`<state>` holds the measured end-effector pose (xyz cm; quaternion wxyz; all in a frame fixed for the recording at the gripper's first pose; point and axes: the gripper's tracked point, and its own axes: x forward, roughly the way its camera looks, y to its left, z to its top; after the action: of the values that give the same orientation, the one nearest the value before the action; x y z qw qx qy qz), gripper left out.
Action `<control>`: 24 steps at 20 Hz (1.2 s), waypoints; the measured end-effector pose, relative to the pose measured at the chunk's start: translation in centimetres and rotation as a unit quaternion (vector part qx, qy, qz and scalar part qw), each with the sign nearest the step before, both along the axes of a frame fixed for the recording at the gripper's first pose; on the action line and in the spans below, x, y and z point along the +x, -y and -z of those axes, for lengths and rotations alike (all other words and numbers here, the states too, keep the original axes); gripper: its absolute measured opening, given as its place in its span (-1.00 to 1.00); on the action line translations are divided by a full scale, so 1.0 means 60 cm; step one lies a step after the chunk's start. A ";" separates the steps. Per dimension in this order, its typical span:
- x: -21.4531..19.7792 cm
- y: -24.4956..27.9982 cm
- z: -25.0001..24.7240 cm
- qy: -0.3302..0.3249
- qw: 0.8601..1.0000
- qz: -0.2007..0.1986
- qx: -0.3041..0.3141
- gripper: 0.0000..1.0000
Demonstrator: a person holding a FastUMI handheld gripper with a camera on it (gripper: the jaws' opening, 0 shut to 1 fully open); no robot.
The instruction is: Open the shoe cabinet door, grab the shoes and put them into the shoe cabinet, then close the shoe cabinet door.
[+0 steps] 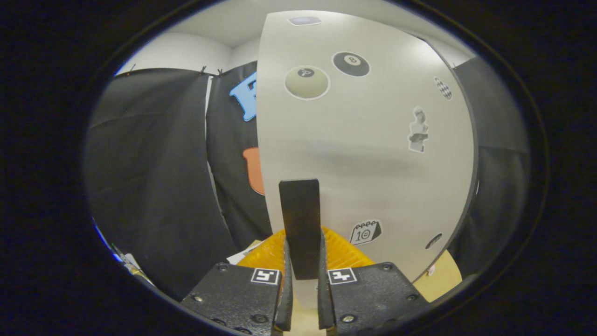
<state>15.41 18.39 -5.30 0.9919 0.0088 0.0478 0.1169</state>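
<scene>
Shoe cabinet door [373, 140] close ahead, its dark handle [301, 224] pinched between both fingers of the tongs [302, 275].

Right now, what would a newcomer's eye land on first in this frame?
The pale cabinet door, dotted with stickers including two billiard balls near its top, looms just ahead of the gripper. The jaws are shut on the dark upright door handle, which stands between them. Black cloth hangs beside the door.

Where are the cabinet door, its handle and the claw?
cabinet door [373, 154]: gripper view, bare middle of the panel.
handle [300, 214]: gripper view, its upper part.
claw [303, 268]: gripper view, between the fingertips, shut on the handle.
</scene>
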 end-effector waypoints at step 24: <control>-0.236 0.287 0.013 0.001 1.000 0.015 0.011 -0.71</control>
<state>1.27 1.17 -6.07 0.9935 0.0201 0.0452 0.1026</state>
